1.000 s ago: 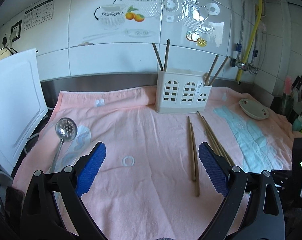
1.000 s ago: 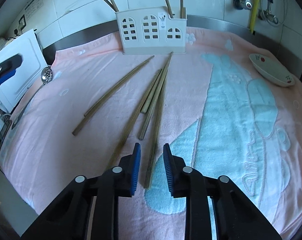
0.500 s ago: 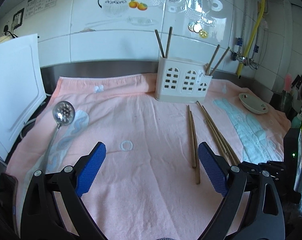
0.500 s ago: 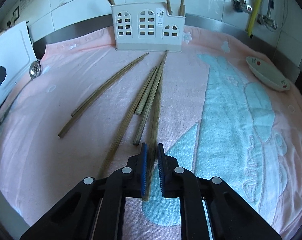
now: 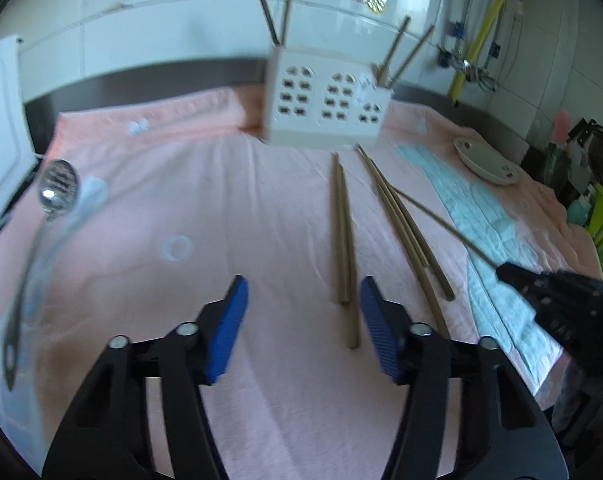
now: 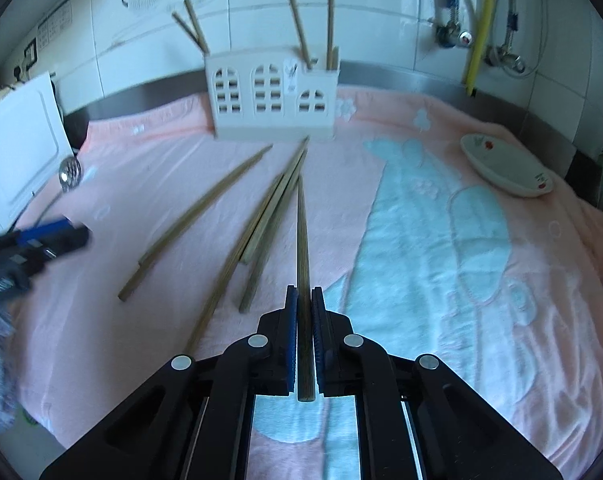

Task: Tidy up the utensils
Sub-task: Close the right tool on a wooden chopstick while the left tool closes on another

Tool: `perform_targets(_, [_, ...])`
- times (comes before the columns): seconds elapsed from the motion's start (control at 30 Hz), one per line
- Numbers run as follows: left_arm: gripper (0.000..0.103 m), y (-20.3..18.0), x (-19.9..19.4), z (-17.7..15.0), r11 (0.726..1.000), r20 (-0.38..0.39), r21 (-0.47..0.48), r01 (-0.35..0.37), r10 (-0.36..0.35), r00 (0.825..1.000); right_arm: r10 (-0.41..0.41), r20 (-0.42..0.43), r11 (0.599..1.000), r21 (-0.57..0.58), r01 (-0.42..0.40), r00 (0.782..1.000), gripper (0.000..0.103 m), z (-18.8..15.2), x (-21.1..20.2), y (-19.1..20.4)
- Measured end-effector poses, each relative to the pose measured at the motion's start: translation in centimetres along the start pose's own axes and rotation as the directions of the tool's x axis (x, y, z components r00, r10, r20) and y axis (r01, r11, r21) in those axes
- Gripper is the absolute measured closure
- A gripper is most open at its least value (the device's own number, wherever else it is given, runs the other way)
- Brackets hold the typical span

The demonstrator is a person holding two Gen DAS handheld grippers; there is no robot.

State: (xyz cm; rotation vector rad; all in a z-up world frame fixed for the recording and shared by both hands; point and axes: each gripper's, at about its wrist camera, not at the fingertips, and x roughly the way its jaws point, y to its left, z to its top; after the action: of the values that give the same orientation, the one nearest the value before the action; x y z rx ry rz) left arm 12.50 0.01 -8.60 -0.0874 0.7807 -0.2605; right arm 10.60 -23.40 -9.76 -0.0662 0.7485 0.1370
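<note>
Several wooden chopsticks (image 5: 401, 220) lie on the pink towel (image 5: 181, 184) in front of the white utensil holder (image 5: 325, 104), which has chopsticks standing in its end compartments. My left gripper (image 5: 301, 292) hovers low over the towel with its jaws closing. The near ends of a chopstick pair (image 5: 343, 240) lie between them, close to the right pad, untouched. My right gripper (image 6: 304, 292) is shut on one chopstick (image 6: 301, 236), its tip raised off the towel and pointing at the holder (image 6: 269, 100). A slotted metal spoon (image 5: 57, 188) lies at the left.
A small white dish (image 6: 505, 168) sits at the right on the towel. A white cutting board (image 6: 17, 148) leans at the left edge. Tiled wall, taps and a yellow hose stand behind the holder. Green and dark items crowd the far right.
My left gripper dropped toward the towel and its jaws narrowed around the ends of the chopstick pair. My right gripper closed on one chopstick and lifted it off the towel.
</note>
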Motion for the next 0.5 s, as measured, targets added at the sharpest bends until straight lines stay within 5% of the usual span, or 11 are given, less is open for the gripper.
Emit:
perform_targets(0.23, [0.083,-1.4,4.0,0.6,0.998,-0.099,0.003,0.057,-0.057,0.993,0.009,0.074,1.000,0.010,-0.010,0.997,0.096,1.5,-2.8,-1.1])
perform_targets(0.5, [0.092,-2.4,6.7,2.0,0.999,-0.125,0.017,0.047,-0.044,0.991,0.023,0.120,1.000,0.006,-0.023,0.993,0.096,2.4,-4.3,-1.4])
